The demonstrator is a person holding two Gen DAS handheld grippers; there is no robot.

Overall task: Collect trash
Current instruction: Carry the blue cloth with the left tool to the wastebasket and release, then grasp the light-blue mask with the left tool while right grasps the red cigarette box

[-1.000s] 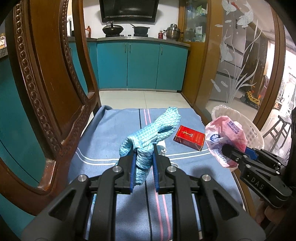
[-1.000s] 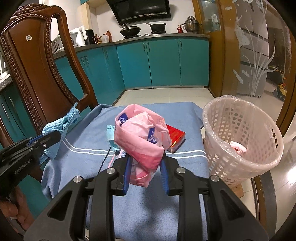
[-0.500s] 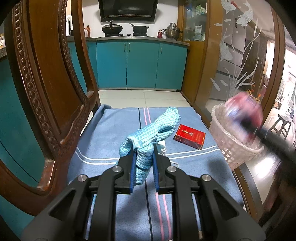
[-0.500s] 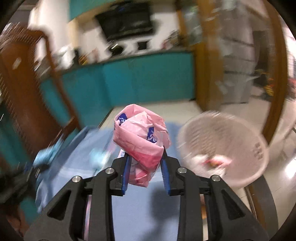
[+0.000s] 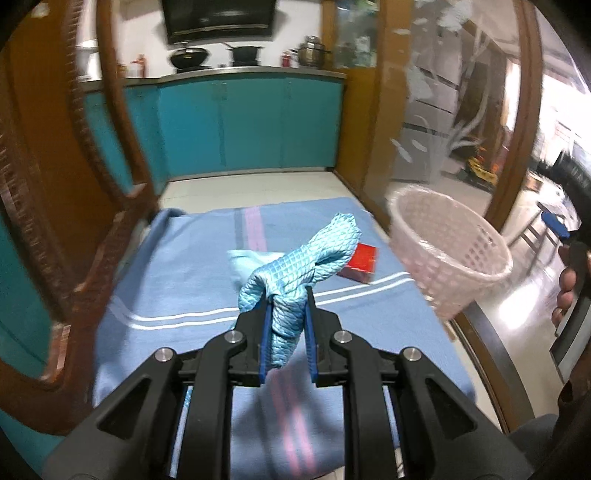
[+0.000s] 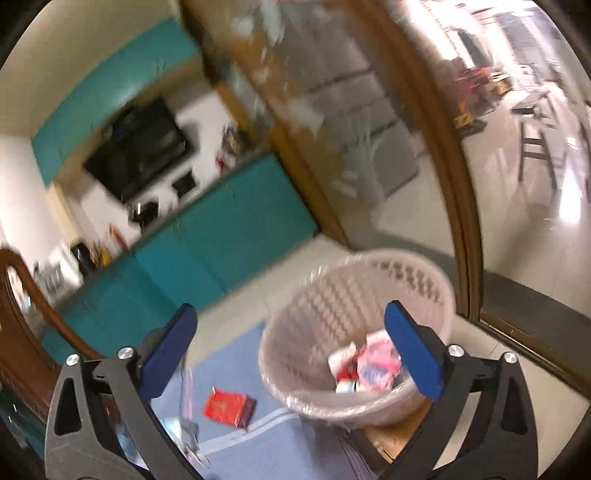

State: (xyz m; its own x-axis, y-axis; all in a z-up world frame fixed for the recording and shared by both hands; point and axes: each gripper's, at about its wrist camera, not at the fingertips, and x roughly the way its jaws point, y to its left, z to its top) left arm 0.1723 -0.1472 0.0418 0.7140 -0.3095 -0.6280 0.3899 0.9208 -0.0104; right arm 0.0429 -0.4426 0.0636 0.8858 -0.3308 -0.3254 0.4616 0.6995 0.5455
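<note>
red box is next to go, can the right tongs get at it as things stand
Probably yes: the right tongs are open and empty above the basket, and the red box lies bare on the blue cloth beside it.

Teal cabinets (image 5: 236, 125) line the far wall under a grey counter, pots on top — a dark range hood (image 5: 220, 16) above. Left of them, a carved wooden chair (image 5: 48, 206); right, an etched glass door (image 5: 447, 110).
</note>
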